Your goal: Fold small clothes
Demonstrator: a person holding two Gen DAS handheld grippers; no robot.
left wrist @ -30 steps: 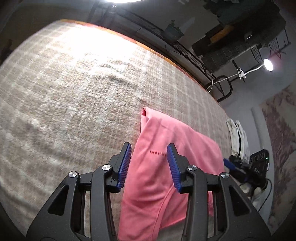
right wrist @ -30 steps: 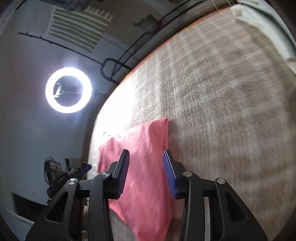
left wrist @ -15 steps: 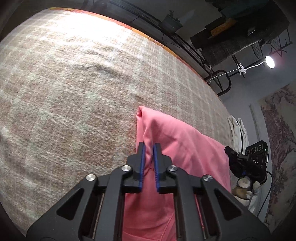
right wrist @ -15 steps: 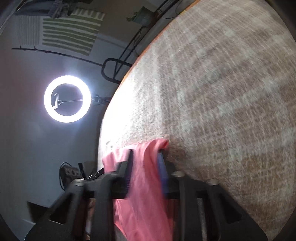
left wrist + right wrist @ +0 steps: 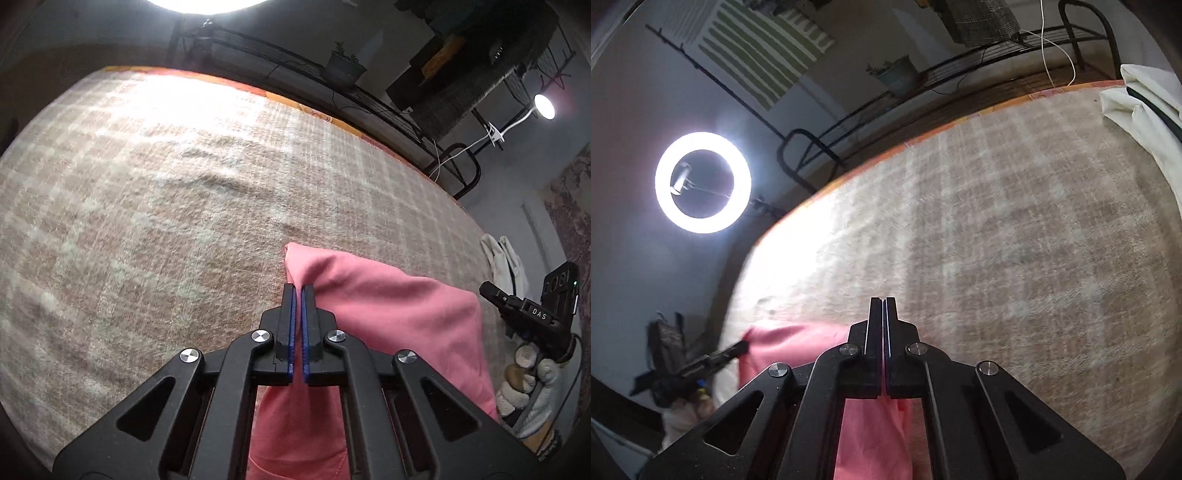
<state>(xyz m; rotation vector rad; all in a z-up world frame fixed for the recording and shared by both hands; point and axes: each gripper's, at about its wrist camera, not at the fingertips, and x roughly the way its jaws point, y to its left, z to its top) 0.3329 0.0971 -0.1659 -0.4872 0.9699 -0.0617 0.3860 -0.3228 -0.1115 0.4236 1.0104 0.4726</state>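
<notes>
A pink garment (image 5: 388,306) lies on a beige checked blanket (image 5: 166,221) that covers the bed. My left gripper (image 5: 297,290) is shut on the garment's far left corner, and the cloth bunches up at the fingertips. In the right wrist view the same pink garment (image 5: 798,343) hangs below and to the left of my right gripper (image 5: 882,301), which is shut on its edge. The cloth runs down between the right gripper's arms. Both held corners are lifted off the blanket.
A ring light (image 5: 701,182) stands to the left of the bed. A black metal rack (image 5: 332,85) with a potted plant (image 5: 345,66) runs along the far edge. White cloth (image 5: 1145,103) lies at the bed's right. The other gripper (image 5: 532,317) shows at the right.
Both grippers were open above the garment a second ago. They closed on its corners and have since lifted the cloth and swung the view upward.
</notes>
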